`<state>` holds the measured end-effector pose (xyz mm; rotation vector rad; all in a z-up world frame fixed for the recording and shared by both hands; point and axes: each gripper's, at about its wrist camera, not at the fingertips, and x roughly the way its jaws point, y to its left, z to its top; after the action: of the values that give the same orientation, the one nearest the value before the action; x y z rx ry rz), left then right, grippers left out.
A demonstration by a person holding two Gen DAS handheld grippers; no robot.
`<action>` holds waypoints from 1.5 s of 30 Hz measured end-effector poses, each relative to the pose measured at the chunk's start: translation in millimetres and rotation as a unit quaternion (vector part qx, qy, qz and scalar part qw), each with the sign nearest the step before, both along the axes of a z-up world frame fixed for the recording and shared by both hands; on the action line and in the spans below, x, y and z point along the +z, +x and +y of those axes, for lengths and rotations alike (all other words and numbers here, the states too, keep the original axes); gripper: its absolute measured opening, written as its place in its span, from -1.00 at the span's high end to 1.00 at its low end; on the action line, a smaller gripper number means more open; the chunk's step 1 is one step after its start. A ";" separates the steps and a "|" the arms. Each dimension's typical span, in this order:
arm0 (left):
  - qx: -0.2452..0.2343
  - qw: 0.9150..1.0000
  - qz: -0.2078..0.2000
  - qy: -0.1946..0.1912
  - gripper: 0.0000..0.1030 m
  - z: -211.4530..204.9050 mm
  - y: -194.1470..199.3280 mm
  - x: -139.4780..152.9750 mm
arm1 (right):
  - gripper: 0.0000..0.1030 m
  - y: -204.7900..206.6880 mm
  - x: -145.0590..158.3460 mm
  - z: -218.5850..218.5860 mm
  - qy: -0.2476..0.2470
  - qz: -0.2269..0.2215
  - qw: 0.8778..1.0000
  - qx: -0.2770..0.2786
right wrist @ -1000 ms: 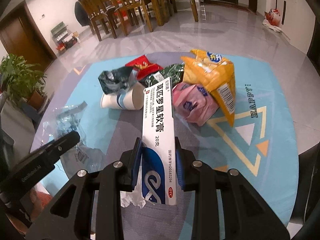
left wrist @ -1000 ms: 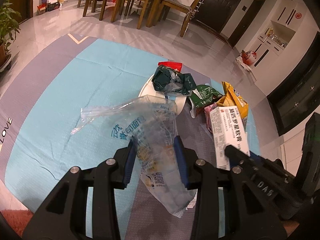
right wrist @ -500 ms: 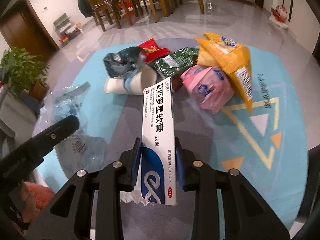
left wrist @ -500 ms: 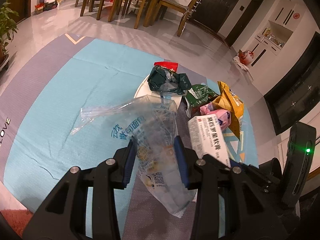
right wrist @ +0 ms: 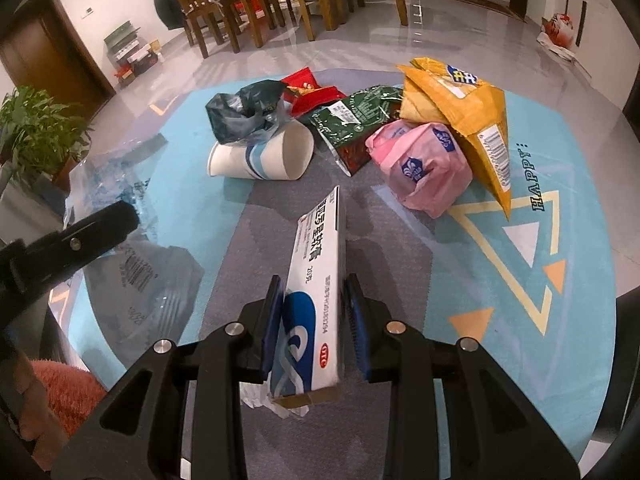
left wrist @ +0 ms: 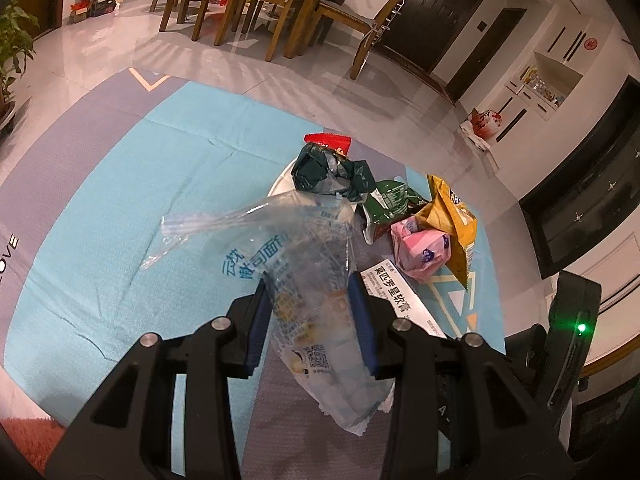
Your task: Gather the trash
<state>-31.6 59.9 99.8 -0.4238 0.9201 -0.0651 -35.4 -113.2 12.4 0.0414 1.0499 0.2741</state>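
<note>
My left gripper (left wrist: 310, 292) is shut on a clear plastic bag (left wrist: 304, 268) with blue print and holds it above the rug. My right gripper (right wrist: 312, 292) is shut on a white and blue ointment box (right wrist: 316, 280), now tilted with its far end dipping left; the box also shows in the left wrist view (left wrist: 400, 296). Ahead on the rug lies a trash pile: a white paper cup (right wrist: 264, 156), a dark green bag (right wrist: 244, 112), a red wrapper (right wrist: 308, 92), a green wrapper (right wrist: 352, 124), a pink bag (right wrist: 420, 164) and a yellow snack bag (right wrist: 468, 120).
The trash lies on a blue and grey rug (right wrist: 540, 280) on a glossy tiled floor. Wooden chairs and a table (left wrist: 256, 4) stand beyond. A potted plant (right wrist: 36, 132) is at left. An orange fuzzy item (right wrist: 68, 392) lies near my left side.
The right gripper has drawn back toward me and lowered, and the box has tilted in its grip. The left gripper still holds the plastic bag, nearly unmoved.
</note>
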 end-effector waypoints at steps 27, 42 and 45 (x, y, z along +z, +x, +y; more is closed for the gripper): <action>0.018 1.000 0.004 -0.021 0.24 9.1 2.1 3.7 | 0.67 8.0 18.6 -18.4 0.017 -0.013 0.999 -0.027; 0.044 0.998 0.011 -0.039 0.24 27.3 3.3 1.7 | -0.23 24.7 -17.5 -24.2 0.002 0.068 0.997 -0.023; 0.038 0.999 0.014 -0.037 0.24 24.1 5.7 1.2 | -0.29 26.2 -28.2 -18.9 -0.047 0.064 0.996 -0.027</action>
<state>-25.8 84.0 101.1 -0.5283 0.9312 -0.0235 -9.2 -132.0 -15.8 0.0020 1.1859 0.1752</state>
